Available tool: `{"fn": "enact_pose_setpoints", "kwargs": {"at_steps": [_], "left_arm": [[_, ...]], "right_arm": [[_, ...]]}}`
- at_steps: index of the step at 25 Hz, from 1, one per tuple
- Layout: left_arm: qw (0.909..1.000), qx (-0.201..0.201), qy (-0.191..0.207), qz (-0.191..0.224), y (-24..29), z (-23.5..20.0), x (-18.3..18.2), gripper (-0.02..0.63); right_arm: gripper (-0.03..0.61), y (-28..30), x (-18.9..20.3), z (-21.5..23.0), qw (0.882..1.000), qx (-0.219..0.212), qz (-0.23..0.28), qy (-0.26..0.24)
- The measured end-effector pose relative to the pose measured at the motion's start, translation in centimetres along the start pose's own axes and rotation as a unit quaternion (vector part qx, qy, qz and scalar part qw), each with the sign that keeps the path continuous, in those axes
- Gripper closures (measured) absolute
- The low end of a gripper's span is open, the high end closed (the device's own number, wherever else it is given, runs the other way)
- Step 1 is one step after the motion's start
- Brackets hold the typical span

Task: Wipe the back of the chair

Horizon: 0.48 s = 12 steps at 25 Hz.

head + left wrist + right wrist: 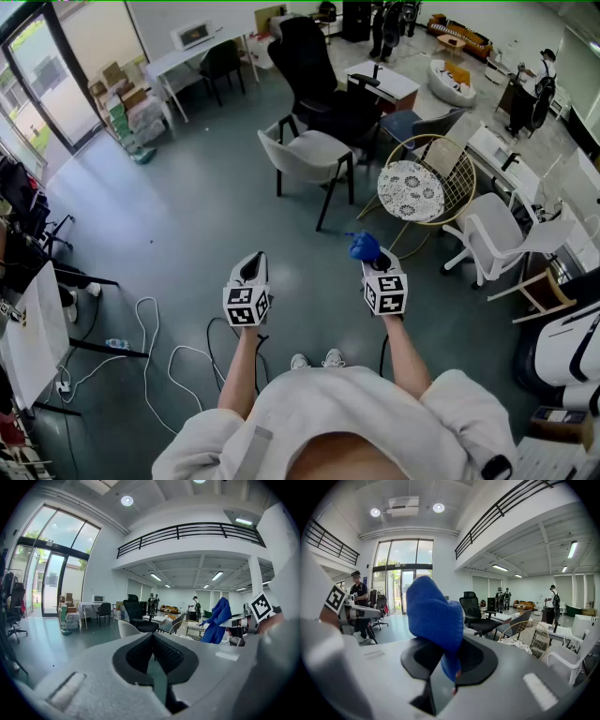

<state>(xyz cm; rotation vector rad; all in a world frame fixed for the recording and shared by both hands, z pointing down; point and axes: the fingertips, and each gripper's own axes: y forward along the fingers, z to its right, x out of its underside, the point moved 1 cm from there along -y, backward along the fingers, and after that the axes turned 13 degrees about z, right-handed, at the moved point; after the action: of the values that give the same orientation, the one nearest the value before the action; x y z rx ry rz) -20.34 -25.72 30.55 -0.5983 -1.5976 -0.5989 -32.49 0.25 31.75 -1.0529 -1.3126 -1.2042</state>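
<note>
My right gripper is shut on a blue cloth, which bunches up above the jaws. My left gripper is held beside it at the same height, shut with nothing between its pads. Both hang over bare floor, well short of any chair. Ahead stand a light grey chair on black legs, a black office chair behind it, and a gold wire chair with a patterned cushion to the right. The cloth also shows in the left gripper view.
A white armchair stands at the right, past the wire chair. White cables trail over the floor at the left, near a desk. A white table with boxes stands at the back left. People stand far back.
</note>
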Motion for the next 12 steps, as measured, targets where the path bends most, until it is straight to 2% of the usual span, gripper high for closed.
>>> {"fn": "enact_pose_setpoints", "kwargs": {"at_steps": [12], "left_arm": [[1.0, -0.002, -0.001, -0.006, 0.57, 0.67, 0.08, 0.611]], "right_arm": [[0.497, 0.08, -0.12, 0.86, 1.0, 0.002, 0.004, 0.015]]}}
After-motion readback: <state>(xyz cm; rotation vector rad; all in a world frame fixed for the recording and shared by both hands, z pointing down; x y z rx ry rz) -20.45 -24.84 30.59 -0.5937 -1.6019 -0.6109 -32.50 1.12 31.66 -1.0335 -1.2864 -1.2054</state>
